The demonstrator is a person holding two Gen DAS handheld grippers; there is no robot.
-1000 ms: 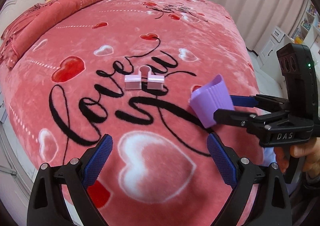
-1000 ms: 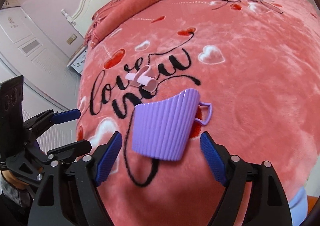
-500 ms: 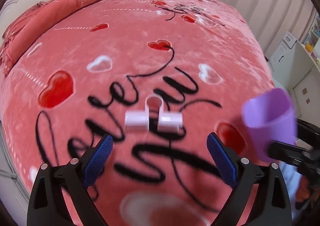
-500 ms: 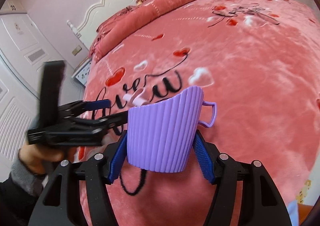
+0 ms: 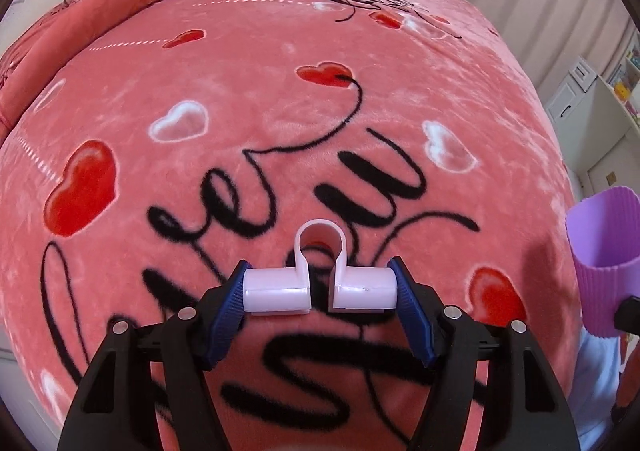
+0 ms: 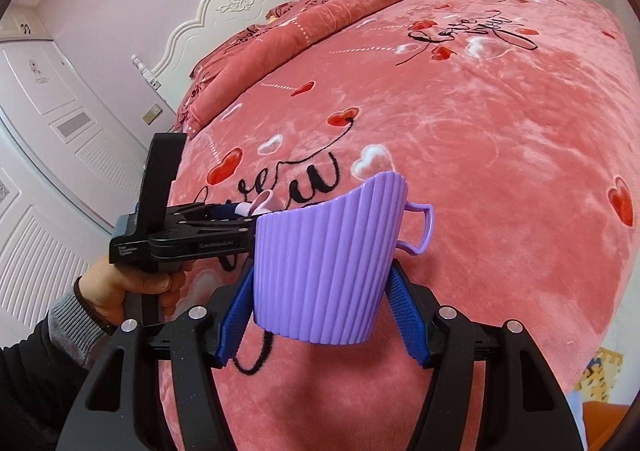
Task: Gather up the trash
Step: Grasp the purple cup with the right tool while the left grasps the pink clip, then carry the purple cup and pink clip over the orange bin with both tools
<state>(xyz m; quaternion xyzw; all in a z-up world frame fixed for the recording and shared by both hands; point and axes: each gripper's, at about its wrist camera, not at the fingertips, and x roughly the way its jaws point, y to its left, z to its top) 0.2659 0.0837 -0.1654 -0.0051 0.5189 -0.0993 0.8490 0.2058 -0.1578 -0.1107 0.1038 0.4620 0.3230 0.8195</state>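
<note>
A pale pink plastic clip (image 5: 320, 283) with a loop on top lies on the pink blanket (image 5: 280, 71). My left gripper (image 5: 320, 293) is shut on it, blue pads against both its ends. In the right wrist view the clip (image 6: 262, 205) peeks out beyond the left gripper (image 6: 236, 211), just left of the cup's rim. My right gripper (image 6: 318, 299) is shut on a ribbed purple cup (image 6: 320, 263) with a small handle, held upright above the bed. The cup (image 5: 600, 259) also shows at the right edge of the left wrist view.
The bed carries a folded red quilt (image 6: 320, 15) by a white headboard (image 6: 248, 3). A white door and panelled wall (image 6: 52, 139) stand to the left of the bed. White cabinets (image 5: 592, 119) and curtains stand to its right.
My left gripper moved forward to the clip and closed on its ends. My right gripper closed on the purple cup and lifted it.
</note>
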